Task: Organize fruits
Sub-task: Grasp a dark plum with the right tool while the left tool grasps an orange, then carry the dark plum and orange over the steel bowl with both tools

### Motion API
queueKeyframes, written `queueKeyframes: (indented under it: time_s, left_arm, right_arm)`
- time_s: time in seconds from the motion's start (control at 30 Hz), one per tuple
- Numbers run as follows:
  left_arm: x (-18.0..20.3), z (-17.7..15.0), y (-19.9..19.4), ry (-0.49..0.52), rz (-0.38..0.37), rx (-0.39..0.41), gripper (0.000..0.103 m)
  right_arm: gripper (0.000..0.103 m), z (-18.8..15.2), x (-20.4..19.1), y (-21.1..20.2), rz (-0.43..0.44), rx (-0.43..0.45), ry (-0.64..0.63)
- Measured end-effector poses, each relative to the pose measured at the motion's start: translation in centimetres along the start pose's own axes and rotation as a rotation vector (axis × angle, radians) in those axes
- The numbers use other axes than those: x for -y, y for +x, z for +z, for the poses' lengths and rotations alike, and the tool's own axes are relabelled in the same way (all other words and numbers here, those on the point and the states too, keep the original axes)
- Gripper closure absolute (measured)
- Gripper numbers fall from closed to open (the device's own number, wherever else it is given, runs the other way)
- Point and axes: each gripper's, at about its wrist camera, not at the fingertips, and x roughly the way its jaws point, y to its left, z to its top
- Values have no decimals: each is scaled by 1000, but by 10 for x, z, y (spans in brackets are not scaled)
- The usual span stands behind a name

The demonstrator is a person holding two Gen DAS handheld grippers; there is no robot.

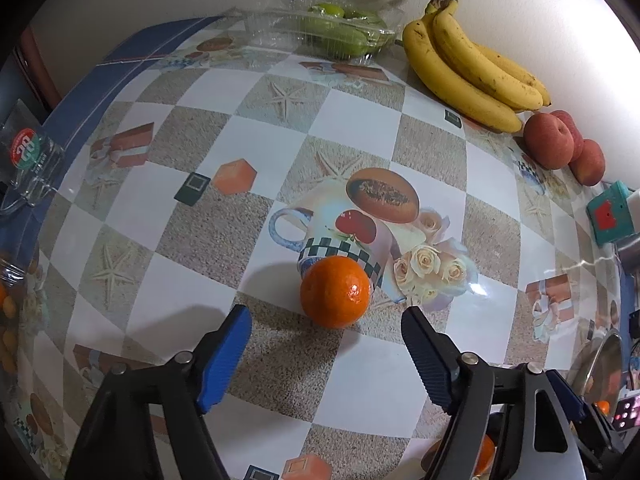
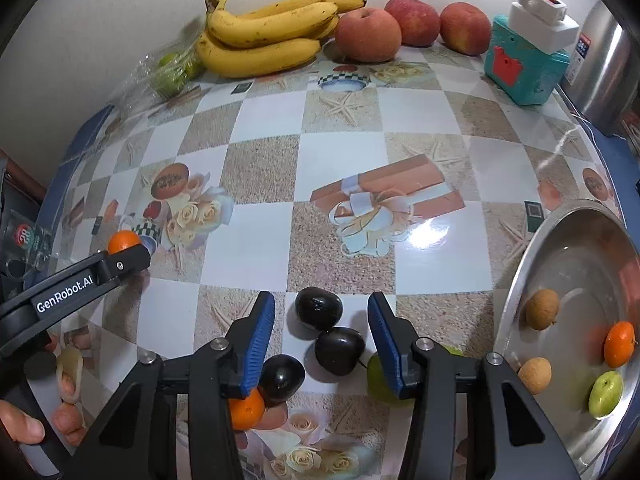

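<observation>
Glossy vinyl tablecloth, checkered white and sand print with starfish, mugs and roses, glare spots on it. Far left, clear plastic clamshell holding green fruit, against the wall. Left gripper: black frame, ribbed blue pads, jaws apart, nothing clamped; a small tangerine, smooth, shiny and round, sits on the cloth just ahead of the tips, no contact. Banana bunch, yellow with brown flecks, lies at the wall, then three matte red apples beside it. Right gripper: jaws apart, pads touching nothing; two glossy black plums lie between the fingers, touching each other, a third one sits by the left pad with a second tangerine partly hidden under that finger. Green fruit partly behind the right finger. Teal plastic box with a white block on top stands back right. Far right, stainless bowl, tilted in view, holds two rough tan longans, a tangerine and a green fruit.
</observation>
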Motion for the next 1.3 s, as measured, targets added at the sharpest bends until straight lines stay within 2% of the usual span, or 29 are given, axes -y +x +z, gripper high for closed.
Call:
queueKeyframes:
  time_s: [0.13, 0.33, 0.43, 0.5, 0.67, 0.93, 1.3]
  left_arm:
    - [1, 1, 3, 0, 0, -5, 27]
    - [-2, 2, 11, -7, 6, -20, 36]
    - [-2, 2, 13, -4, 7, -15, 43]
    - [-2, 1, 13, 0, 12, -13, 53]
    - [-1, 3, 11, 7, 7, -12, 65]
    - [2, 4, 7, 20, 18, -7, 68]
    - [1, 3, -1, 18, 28, 9, 68]
  right_arm:
    - [59, 0, -3, 6, -20, -15, -18]
    - [63, 0, -7, 11, -45, -20, -43]
    - [69, 0, -9, 11, -60, -19, -53]
    - [70, 0, -9, 11, -68, -18, -56]
    - [71, 0, -9, 11, -64, -17, -56]
    - [76, 0, -8, 9, -56, -11, -50]
    - [76, -1, -6, 3, -37, 5, -40]
